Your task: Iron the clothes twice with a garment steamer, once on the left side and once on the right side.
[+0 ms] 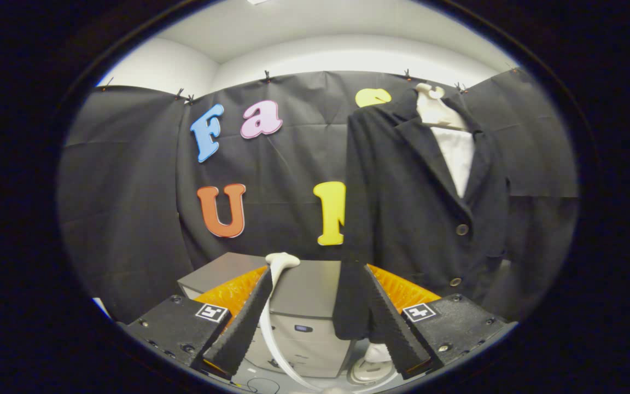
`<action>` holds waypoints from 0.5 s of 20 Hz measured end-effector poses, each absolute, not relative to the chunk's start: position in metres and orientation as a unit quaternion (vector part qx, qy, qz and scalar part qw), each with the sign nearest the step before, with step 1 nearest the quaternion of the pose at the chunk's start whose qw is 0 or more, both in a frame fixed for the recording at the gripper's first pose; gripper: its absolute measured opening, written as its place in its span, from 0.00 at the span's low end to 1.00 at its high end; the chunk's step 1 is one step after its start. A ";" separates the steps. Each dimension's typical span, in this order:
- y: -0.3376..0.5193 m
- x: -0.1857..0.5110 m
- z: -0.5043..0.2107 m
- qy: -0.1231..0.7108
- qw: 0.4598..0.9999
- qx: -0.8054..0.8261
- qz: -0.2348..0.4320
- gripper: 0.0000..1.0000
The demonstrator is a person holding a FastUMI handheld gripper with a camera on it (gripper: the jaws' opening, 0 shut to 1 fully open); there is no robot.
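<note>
The gripper is hanging open, its two fingers spread wide and holding nothing. Between the fingers, just ahead, a white steamer is standing with its head at the top of a curved white neck that is passing close beside the left finger; whether they are touching is unclear. Behind it a grey box is sitting. Beyond the right finger, a dark jacket is hanging on a pale mannequin over a white shirt, its sleeve dropping down just beside that finger.
</note>
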State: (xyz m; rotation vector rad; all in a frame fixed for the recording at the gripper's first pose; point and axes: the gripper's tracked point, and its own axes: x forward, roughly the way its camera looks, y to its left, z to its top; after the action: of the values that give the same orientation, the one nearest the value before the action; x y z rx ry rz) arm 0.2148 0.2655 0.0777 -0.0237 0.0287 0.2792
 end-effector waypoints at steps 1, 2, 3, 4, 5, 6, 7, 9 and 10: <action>0.280 0.228 0.073 0.026 0.989 -0.015 0.146 1.00; 0.295 0.241 0.068 0.035 0.987 -0.016 0.154 1.00; 0.309 0.255 0.062 0.045 0.986 -0.016 0.159 1.00; 0.322 0.270 0.054 0.057 0.985 -0.016 0.164 1.00; 0.335 0.284 0.046 0.066 0.983 -0.014 0.169 1.00; 0.348 0.299 0.038 0.078 0.982 -0.016 0.171 1.00; 0.358 0.313 0.030 0.091 0.981 -0.022 0.172 1.00; 0.377 0.341 0.015 0.110 0.978 -0.032 0.172 1.00; 0.385 0.355 0.005 0.121 0.977 -0.038 0.169 1.00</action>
State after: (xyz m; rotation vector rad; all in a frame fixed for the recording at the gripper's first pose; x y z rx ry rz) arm 0.3551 0.3852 0.0048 -0.0759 0.2448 0.3410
